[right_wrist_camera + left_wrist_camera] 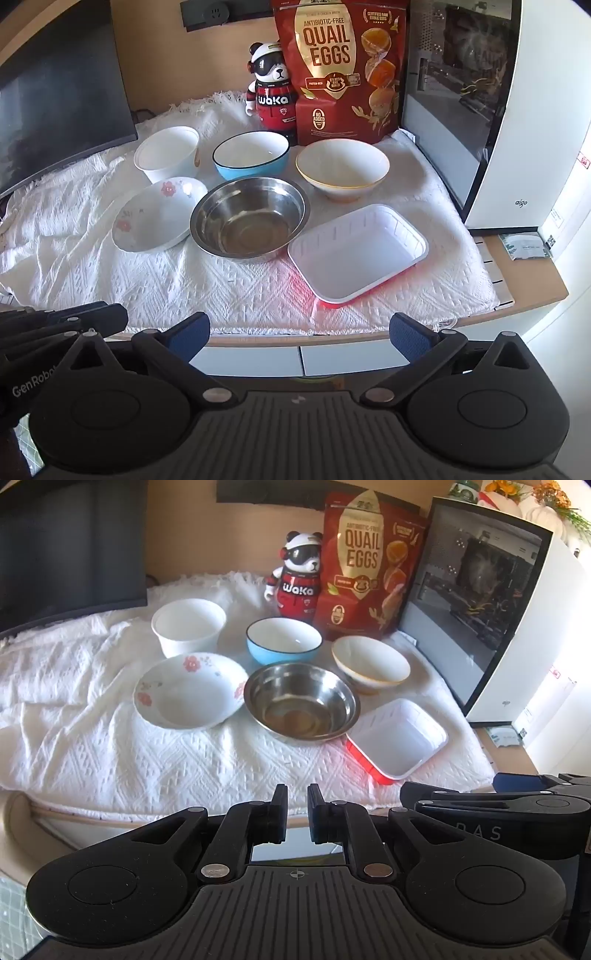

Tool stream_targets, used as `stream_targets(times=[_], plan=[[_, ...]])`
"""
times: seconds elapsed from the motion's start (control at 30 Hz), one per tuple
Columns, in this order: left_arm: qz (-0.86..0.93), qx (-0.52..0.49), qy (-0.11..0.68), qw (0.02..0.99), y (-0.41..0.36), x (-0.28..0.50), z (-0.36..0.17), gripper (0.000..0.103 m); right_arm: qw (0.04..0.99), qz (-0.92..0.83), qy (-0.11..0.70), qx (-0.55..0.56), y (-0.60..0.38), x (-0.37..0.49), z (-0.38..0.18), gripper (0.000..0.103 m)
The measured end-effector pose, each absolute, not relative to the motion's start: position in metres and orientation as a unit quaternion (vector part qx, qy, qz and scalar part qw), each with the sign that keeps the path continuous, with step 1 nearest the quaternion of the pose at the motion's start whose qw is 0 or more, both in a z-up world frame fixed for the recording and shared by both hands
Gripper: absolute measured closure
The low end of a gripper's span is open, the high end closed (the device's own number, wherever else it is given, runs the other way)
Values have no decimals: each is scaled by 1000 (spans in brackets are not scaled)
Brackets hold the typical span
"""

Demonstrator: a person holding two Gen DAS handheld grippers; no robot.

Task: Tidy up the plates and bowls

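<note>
One white woven cloth covers the surface, carrying five bowls and one tray: rectangular ribbed plastic tray (red underside mostly hidden), steel bowl centre, floral bowl, gold-rimmed bowl, blue bowl, white cup-shaped bowl. Left gripper nearly closed, empty; right gripper wide apart, empty.

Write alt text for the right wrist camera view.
Five empty bowls and a white rectangular tray sit on a white cloth, backed by a quail eggs bag and panda figurine. The right gripper hovers below, jaws open.
</note>
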State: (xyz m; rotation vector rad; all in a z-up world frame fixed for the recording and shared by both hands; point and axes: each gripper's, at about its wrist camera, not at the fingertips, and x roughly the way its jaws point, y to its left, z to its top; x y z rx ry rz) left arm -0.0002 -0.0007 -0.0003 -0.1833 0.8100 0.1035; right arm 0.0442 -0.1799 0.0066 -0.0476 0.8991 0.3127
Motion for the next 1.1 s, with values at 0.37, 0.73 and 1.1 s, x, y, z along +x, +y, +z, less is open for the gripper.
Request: stream_targets(times=[0.37, 0.73, 1.1], plan=[[53, -83, 404, 909, 2, -4, -7, 90, 886, 148, 438, -19, -184, 43, 0, 0], [52, -87, 416, 904, -2, -3, -6, 90, 879, 146, 453, -20, -184, 45, 4, 0], [46, -94, 419, 902, -1, -3, -5, 90, 877, 145, 457, -22, -183, 41, 2, 0]])
